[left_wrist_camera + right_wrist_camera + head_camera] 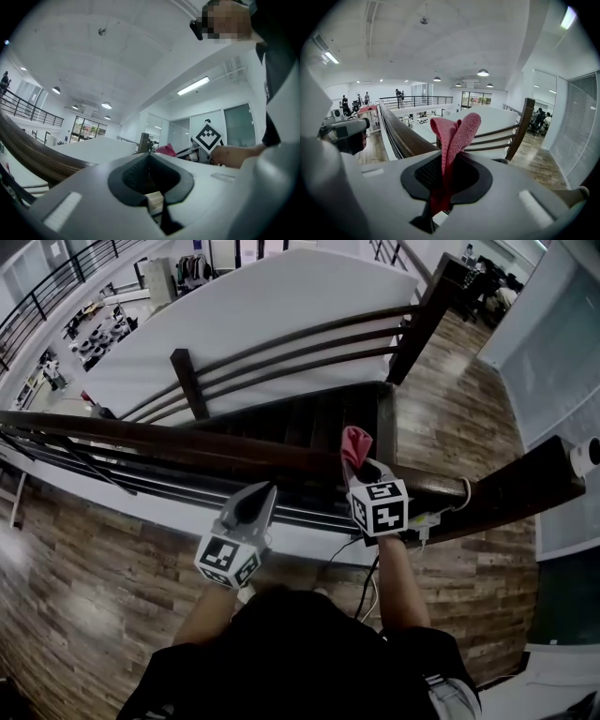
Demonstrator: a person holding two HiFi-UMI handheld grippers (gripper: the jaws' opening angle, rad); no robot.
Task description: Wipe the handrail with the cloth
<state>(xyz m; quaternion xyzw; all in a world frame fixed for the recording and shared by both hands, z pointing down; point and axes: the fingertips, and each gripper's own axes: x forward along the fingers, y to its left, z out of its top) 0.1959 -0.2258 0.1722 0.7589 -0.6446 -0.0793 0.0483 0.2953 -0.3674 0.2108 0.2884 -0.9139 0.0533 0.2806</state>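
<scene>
— Which way does the handrail lie from the right gripper?

— Just past its tips, running crosswise, left to right. The left gripper sits a little short of the handrail.

— And the jaws?

— The right pair pinches the red cloth, which pokes up over the handrail (contact unclear). The left pair is pressed together, empty.

i hold the red cloth pinched, its folded end sticking upright. the dark wooden handrail runs just beside it.

Two-level open-plan office, mezzanine railing, desks below, glass partitions
</scene>
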